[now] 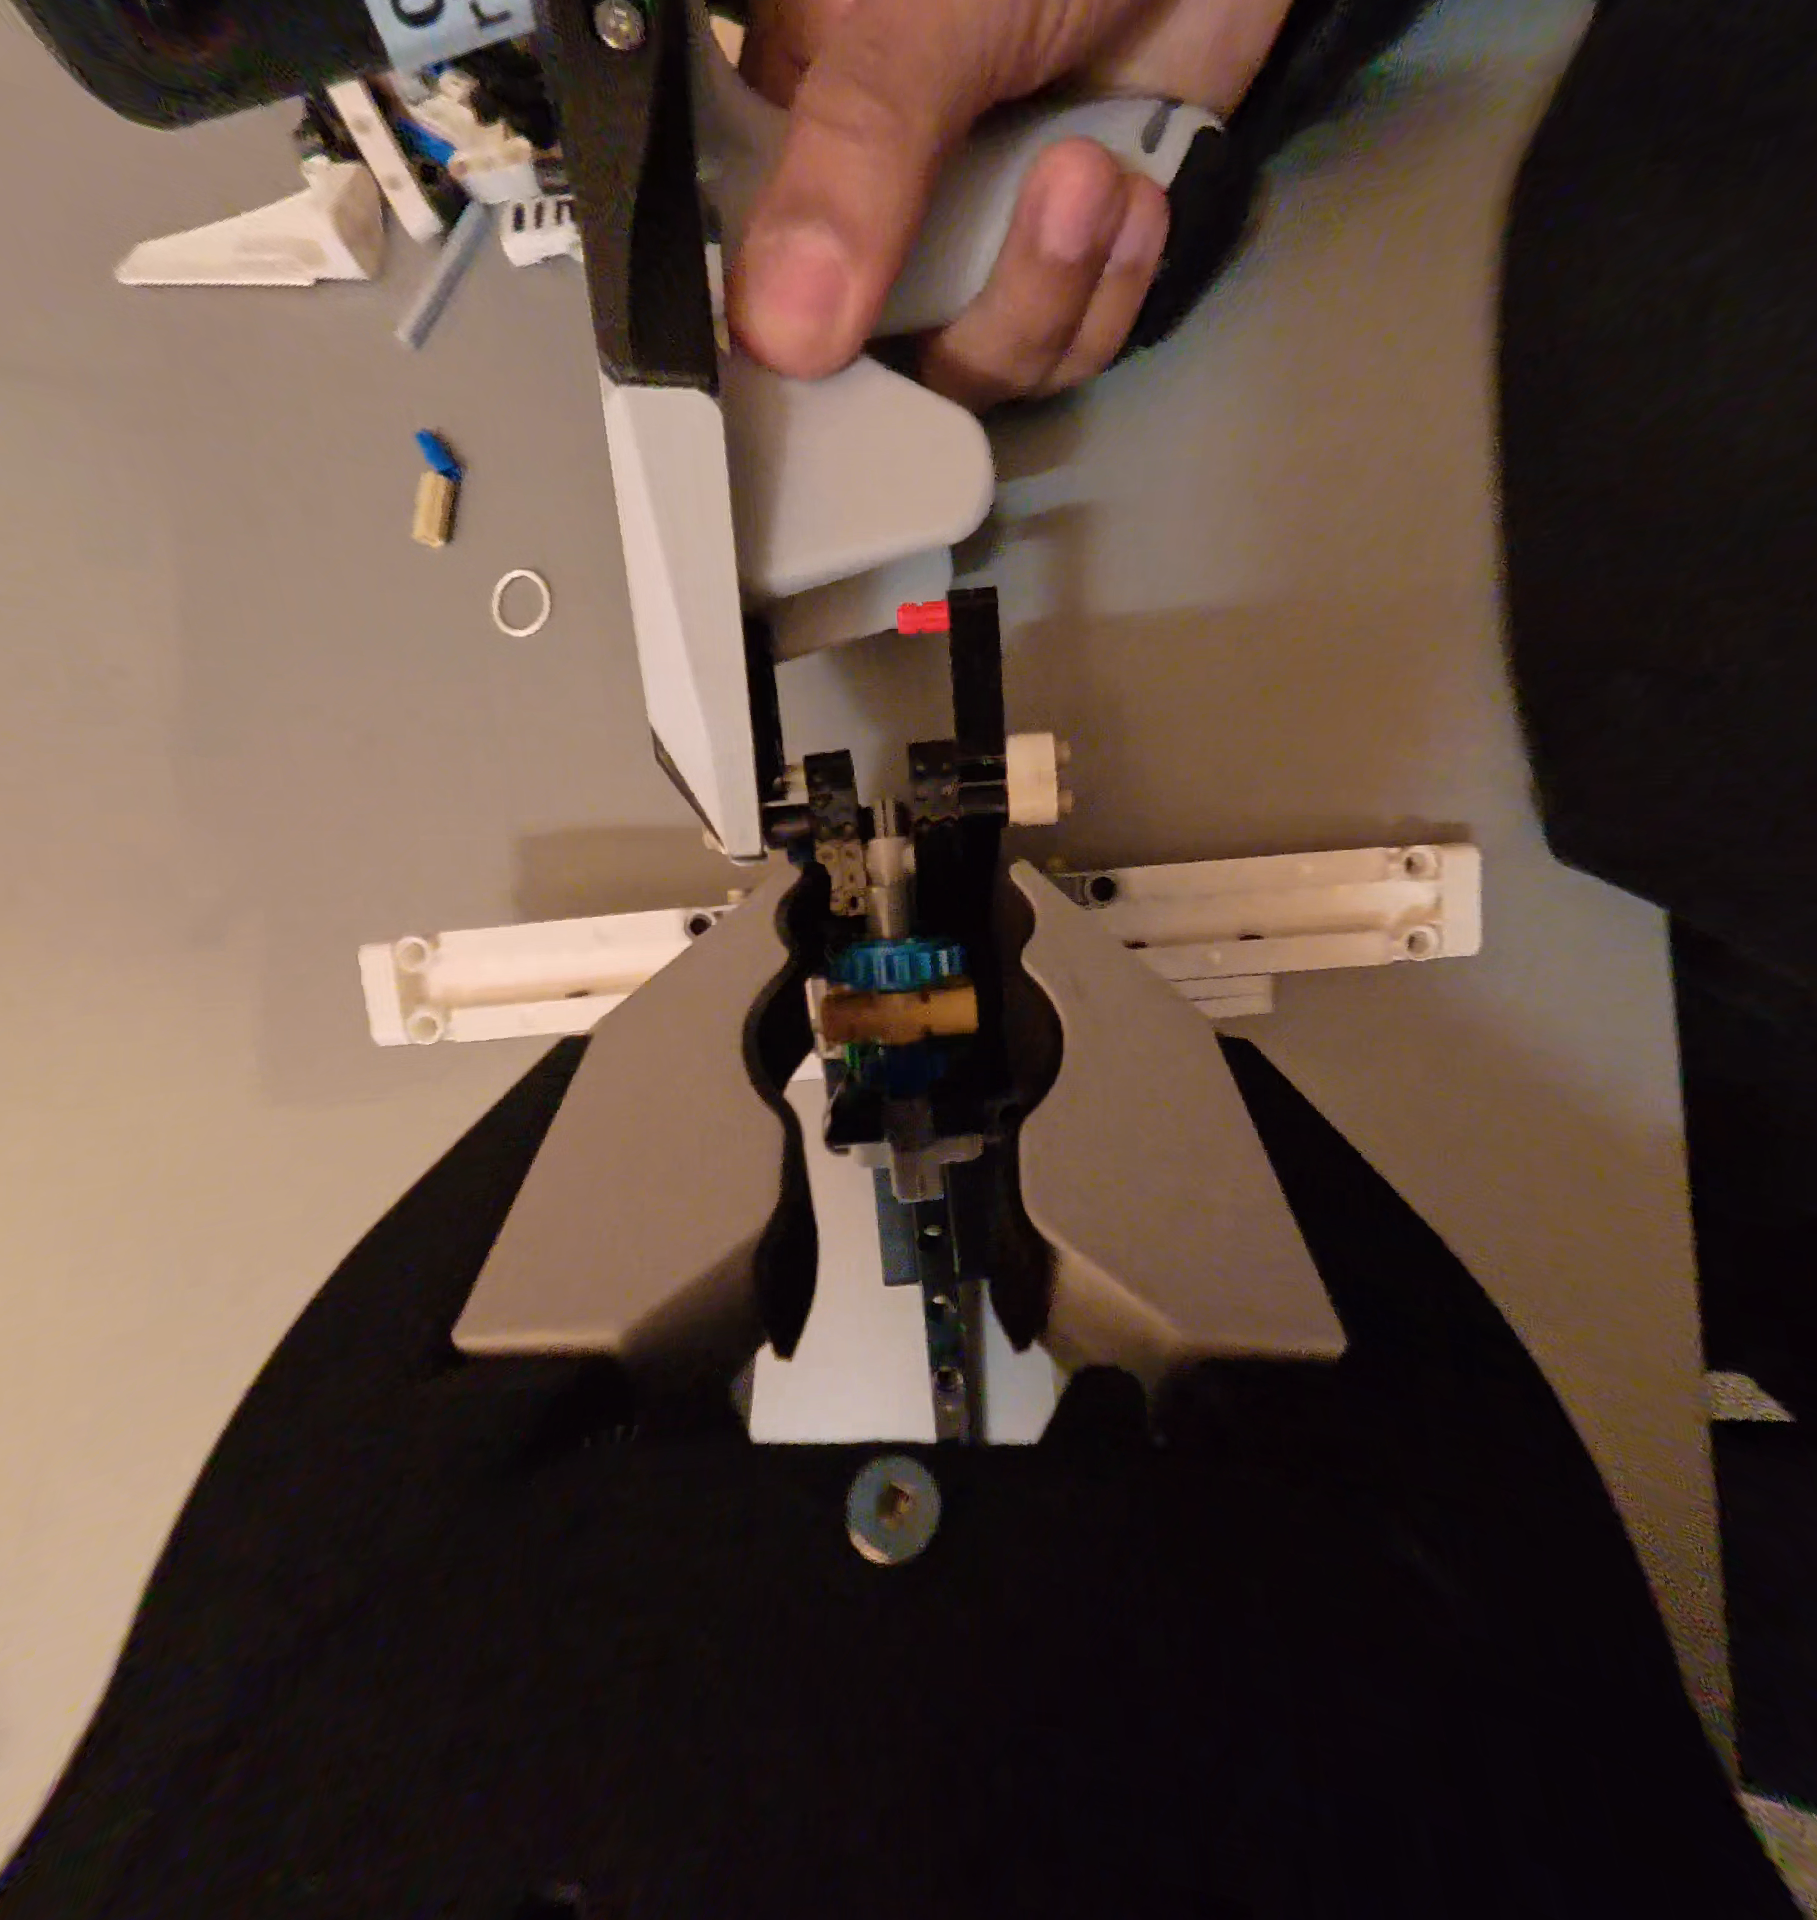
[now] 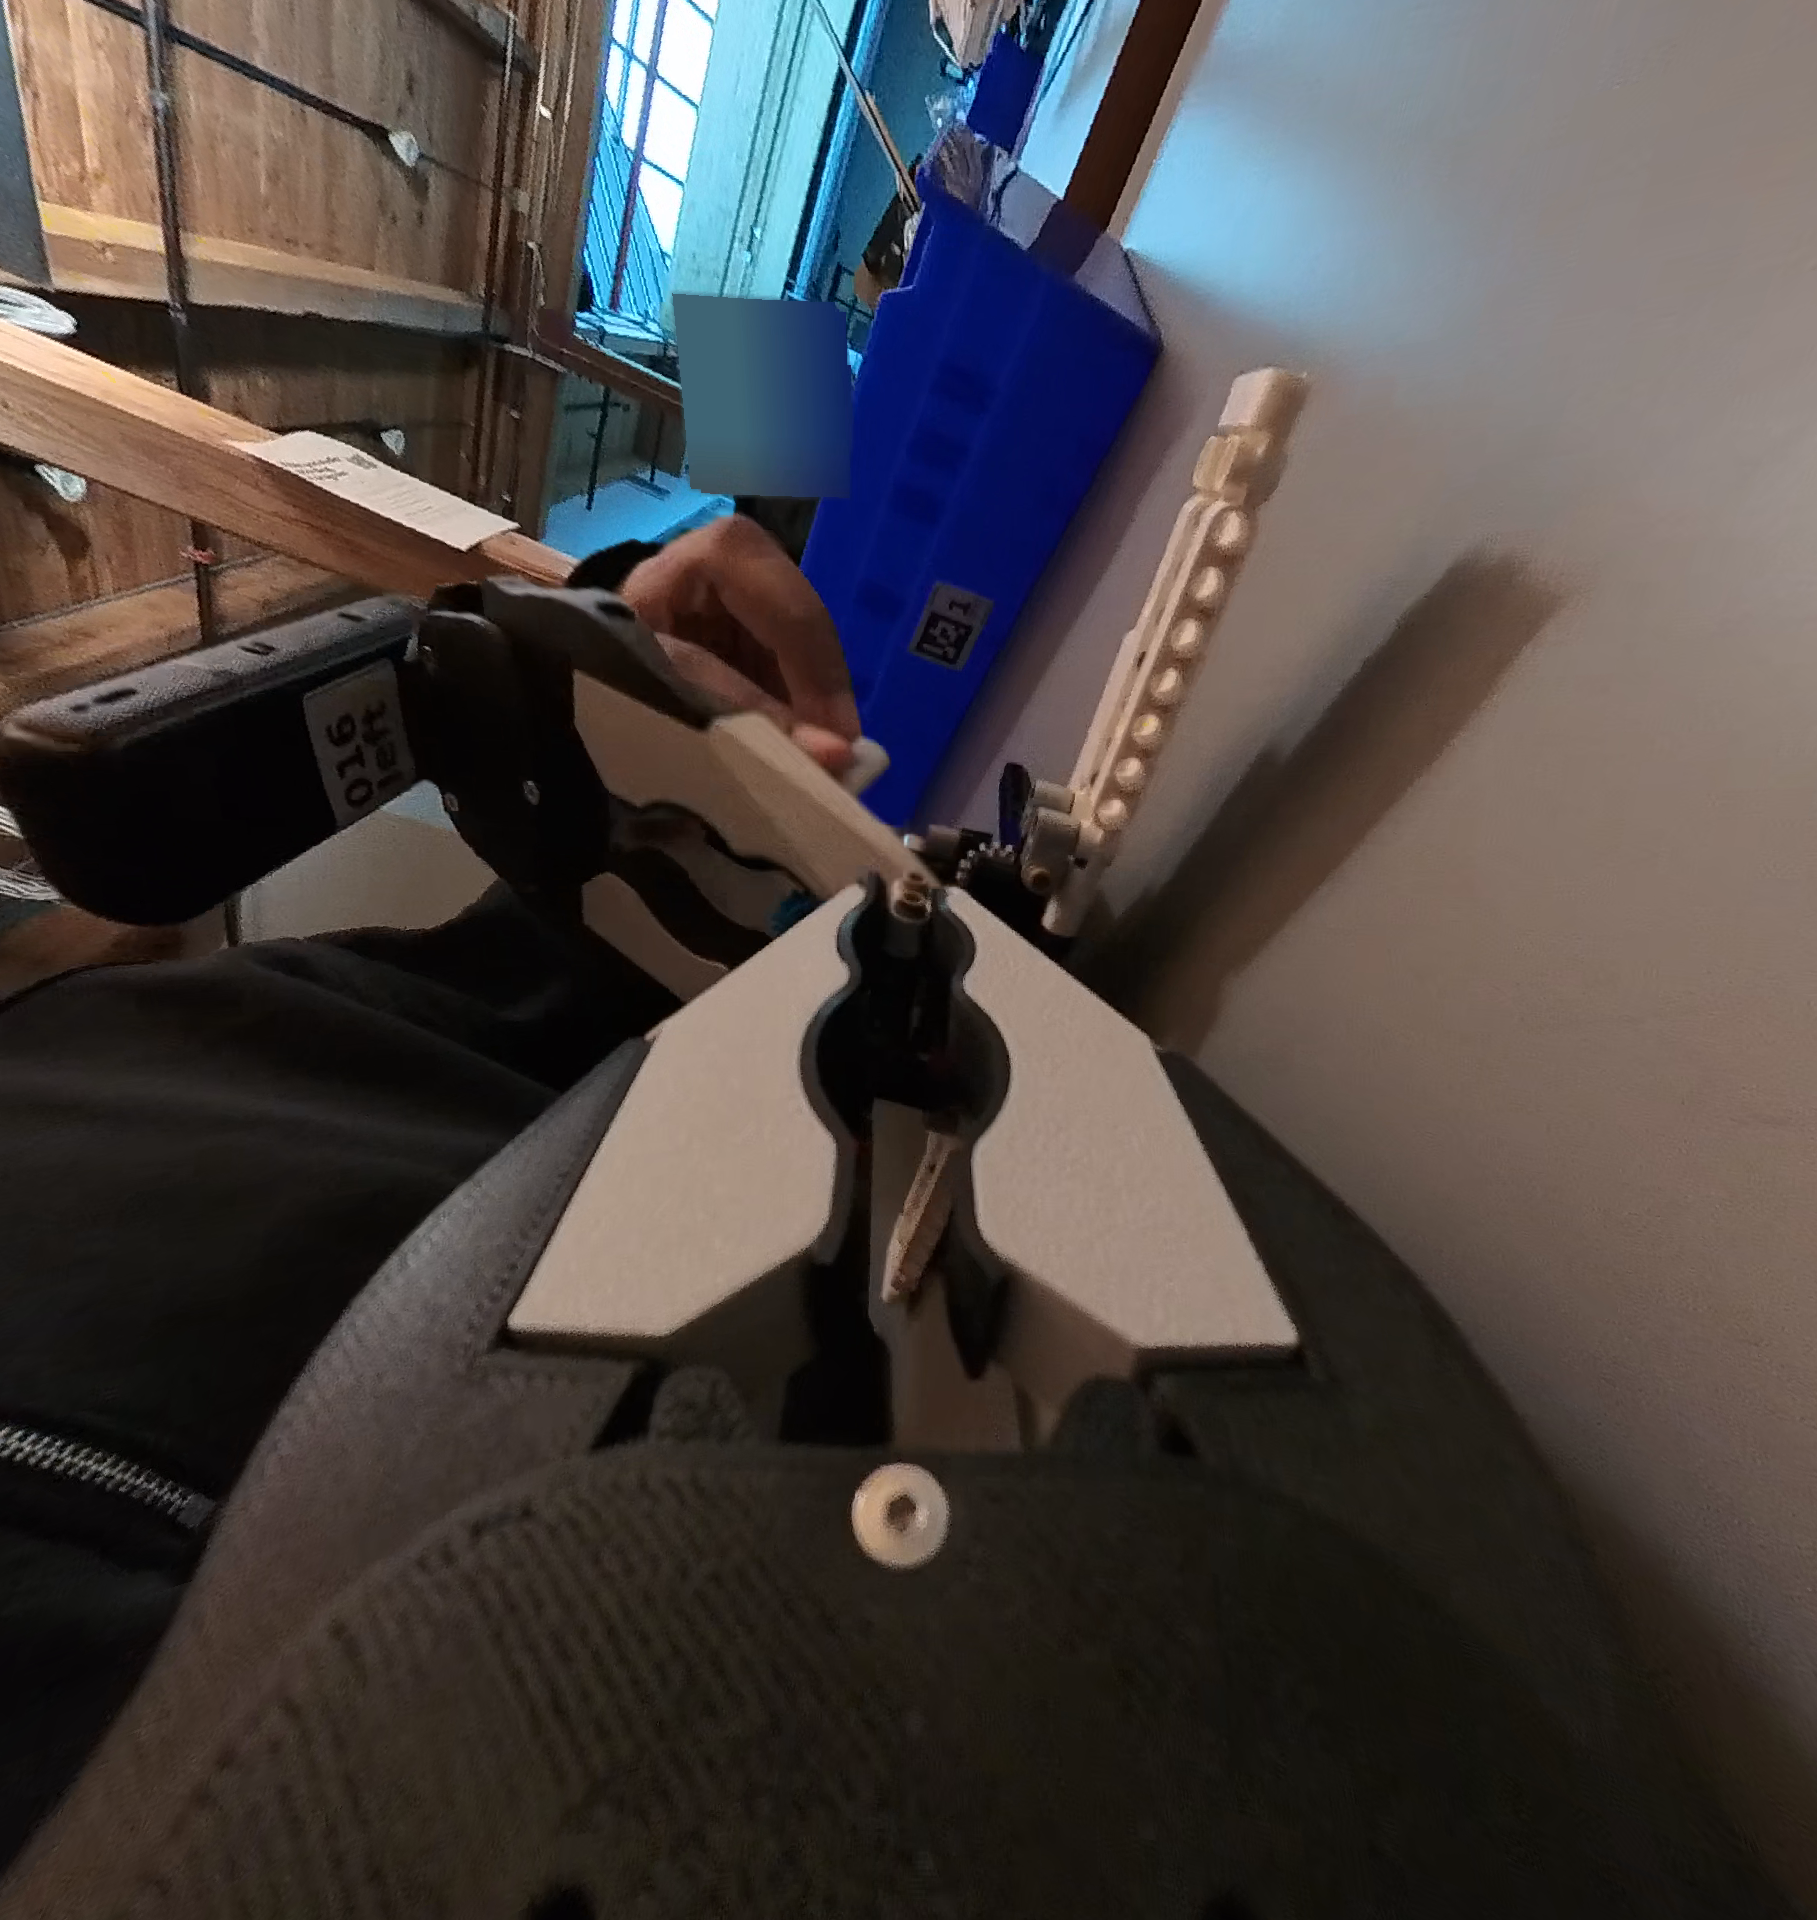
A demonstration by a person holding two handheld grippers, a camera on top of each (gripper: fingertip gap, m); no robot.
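In the left wrist view, a toy-brick assembly of black beams, a blue gear and a tan cylinder is seen between the 2 fingers of the left gripper. The right-hand black beam lies against one pad, while a dark gap is visible beside the other pad, so the jaws are judged parted around the assembly rather than pressing on it. White beams stick out to both sides over the grey table. The right gripper is seen coming in from above, held by a hand, with its tip at the assembly's far end. A ring, a small blue-and-tan piece and a pile of loose parts lie well apart.

In the right wrist view, the right gripper is seen clenched on a thin grey pin-like part with black pieces behind it. The left gripper is seen beside it, and a long white beam with holes rises beyond, near a blue bin.

The assembly is judged light and stiff, yet liable to pop apart at its press-fit joints; the gears would turn under a grip, so the black beams are the better place to take hold.
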